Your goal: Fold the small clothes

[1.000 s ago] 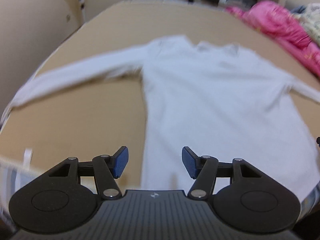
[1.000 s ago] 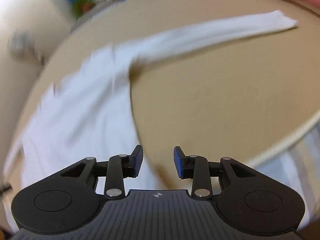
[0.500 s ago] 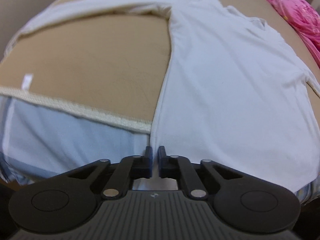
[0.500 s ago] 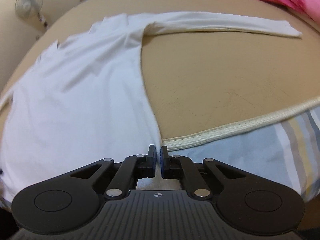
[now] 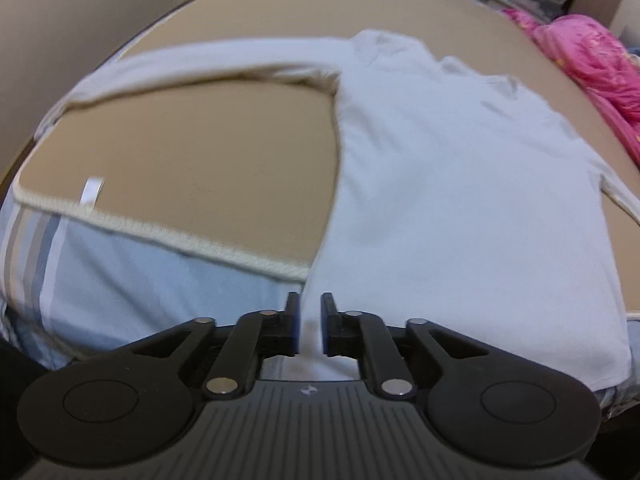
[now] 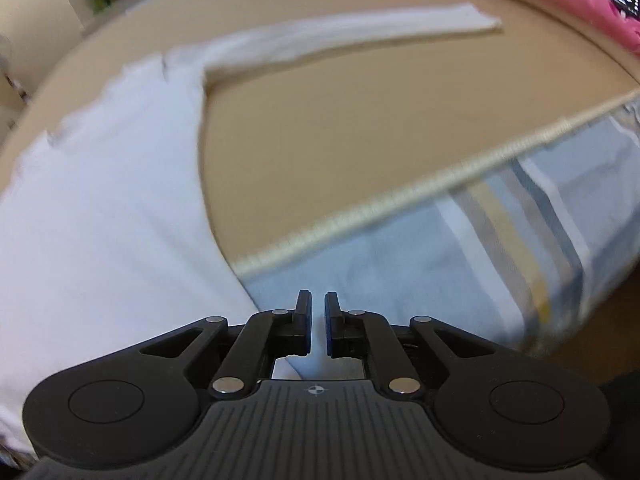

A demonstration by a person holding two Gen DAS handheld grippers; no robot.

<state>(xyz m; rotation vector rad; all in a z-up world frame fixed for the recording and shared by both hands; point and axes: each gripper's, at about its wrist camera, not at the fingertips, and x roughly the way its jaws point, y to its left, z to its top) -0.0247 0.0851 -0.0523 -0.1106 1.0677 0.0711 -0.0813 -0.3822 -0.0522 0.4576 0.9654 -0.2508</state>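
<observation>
Your left claw (image 5: 309, 323) stands narrow astride the shirt (image 5: 460, 200) hem's left corner; your right claw (image 6: 316, 323), equally narrow, sits at the opposite corner. From both, the shirt runs lengthwise straight ahead across the bed's tan mat (image 5: 200, 152), sleeves outspread.
</observation>
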